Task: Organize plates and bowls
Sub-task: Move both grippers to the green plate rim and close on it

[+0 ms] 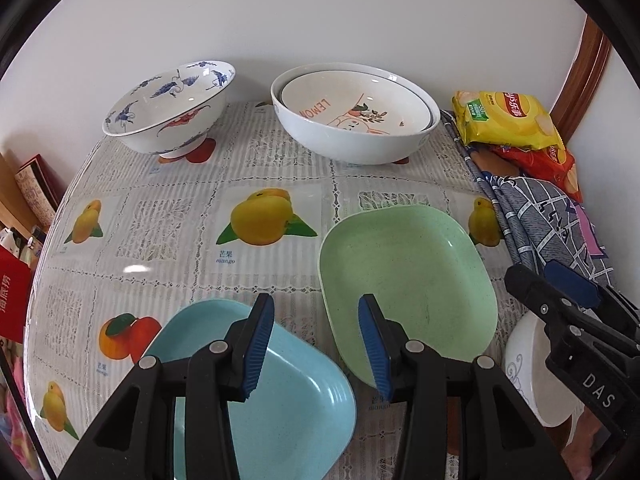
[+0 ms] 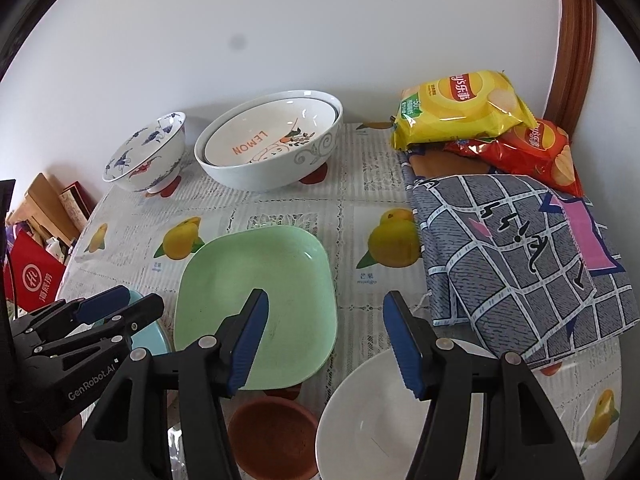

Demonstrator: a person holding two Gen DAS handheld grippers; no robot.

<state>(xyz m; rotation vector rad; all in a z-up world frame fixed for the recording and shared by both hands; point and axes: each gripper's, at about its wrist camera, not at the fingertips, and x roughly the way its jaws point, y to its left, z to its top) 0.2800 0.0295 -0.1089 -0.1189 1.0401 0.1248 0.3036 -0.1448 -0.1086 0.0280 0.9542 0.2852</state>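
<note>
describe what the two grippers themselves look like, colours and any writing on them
Both are matte black plastic with angular, triangular cut-out arms and round silver pivot pins. The left gripper and right gripper each have two fingers faced with ribbed blue pads. White lettering reads "GenRobot.AI" on the left one and "DAS" on the right.

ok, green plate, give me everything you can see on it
The green plate is a rounded-square, shallow dish with a raised rim, pale mint, faintly speckled, matte like plastic. It is empty and lies flat and upright on the fruit-print tablecloth, mid-table. The blue plate sits beside it on one side, a white bowl and a terracotta-coloured dish near its front edge. Neither hand-held gripper holds it; whether the neighbours touch it is unclear.
</note>
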